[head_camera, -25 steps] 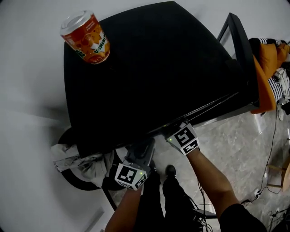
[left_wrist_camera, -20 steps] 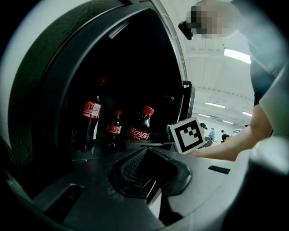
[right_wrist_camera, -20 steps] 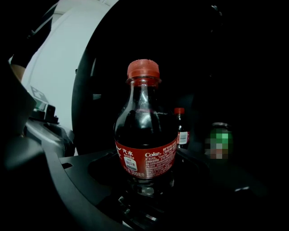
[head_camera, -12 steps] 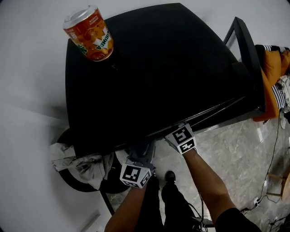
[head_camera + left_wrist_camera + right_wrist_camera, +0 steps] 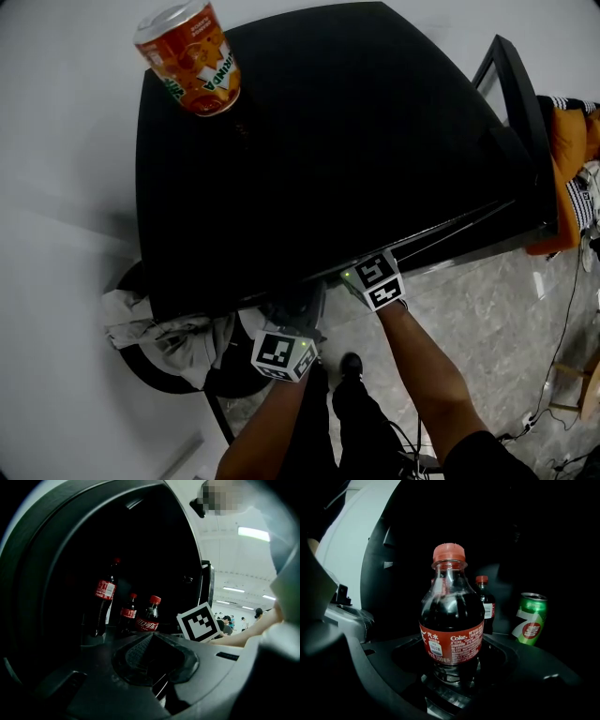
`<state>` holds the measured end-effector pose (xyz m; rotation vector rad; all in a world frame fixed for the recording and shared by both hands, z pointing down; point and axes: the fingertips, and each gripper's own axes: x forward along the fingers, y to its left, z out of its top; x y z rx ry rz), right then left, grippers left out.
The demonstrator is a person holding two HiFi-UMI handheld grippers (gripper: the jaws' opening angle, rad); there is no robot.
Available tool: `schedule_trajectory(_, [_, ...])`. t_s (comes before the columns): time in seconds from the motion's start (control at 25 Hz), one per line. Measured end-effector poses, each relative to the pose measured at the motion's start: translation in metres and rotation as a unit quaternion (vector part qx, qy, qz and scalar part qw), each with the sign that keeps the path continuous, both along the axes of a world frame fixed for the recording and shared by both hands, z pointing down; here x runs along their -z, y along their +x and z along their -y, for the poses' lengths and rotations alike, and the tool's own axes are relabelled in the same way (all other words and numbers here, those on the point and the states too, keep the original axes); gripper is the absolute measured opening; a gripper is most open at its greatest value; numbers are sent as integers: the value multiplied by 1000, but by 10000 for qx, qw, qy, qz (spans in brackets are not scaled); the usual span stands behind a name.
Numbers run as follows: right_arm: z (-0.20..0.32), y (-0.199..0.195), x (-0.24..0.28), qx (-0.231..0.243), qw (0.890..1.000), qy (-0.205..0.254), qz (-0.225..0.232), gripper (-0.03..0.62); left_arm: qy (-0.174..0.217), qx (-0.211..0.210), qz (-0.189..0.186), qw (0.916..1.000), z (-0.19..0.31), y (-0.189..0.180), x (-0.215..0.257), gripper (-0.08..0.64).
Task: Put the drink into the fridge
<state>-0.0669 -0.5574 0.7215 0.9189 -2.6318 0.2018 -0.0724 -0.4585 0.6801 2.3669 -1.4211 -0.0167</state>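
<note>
Red-capped and dark, the cola bottle (image 5: 451,625) stands upright between the jaws of the right gripper (image 5: 451,677), which are closed on its lower body below the label. The right gripper view shows black fridge walls around it, so the drink appears to be already inside the opening but not set down or let go. What seems left is to place it on the shelf, release it, draw back and close the fridge.

The left gripper (image 5: 151,641) has its jaws brought together with nothing between them and points into the same dark space, carrying nothing.

From the head view, both grippers reach under the front edge of the fridge (image 5: 356,141): the left gripper (image 5: 295,314) lower left, the right gripper (image 5: 373,278) just beside it. What looks like the open door (image 5: 520,112) stands off to the right.

The shelf is already partly filled. Behind the held bottle stands another small cola bottle (image 5: 486,604), with a green can (image 5: 528,619) to its right; three more bottles (image 5: 127,613) show in the left gripper view. The held bottle likely needs a free spot in front of these, and pushing too deep could knock them over.

An orange can (image 5: 190,58) sits on the fridge's top, near its back left corner, well apart from both grippers. A heap of cloth (image 5: 178,337) lies on the floor at the left.
</note>
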Motion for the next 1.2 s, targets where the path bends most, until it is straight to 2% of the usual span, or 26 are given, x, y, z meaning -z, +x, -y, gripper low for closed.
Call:
schedule_trajectory(0.12, [1,3,-11,-52,9999,-76,-111,311,-12,26,-9,10000,1,-2,-1,11])
schedule_trajectory(0.36, [7,-5,5,-65,9999,104,47,311,-3,52,-6,10000,5,-3,-1,11])
schedule_trajectory(0.6, [3,-4,-6,-71,10000,50,-8,313,-74,107,-33,9999,2,-4,-7,11])
schedule_trajectory(0.8, [-3,0,18,-165,9992,269,252,313,-46,105,-12,9999,-1,-4,-4,11])
schedule_trajectory(1.0, [-26,30,47,-365,9980,439,256,313,-171,195,54,9996,-9,-7,-3,11])
schedule_trajectory(1.2, [-67,54,86,-259,9990,48,367,311,-310,133,116,9994,-33,-4,22,11])
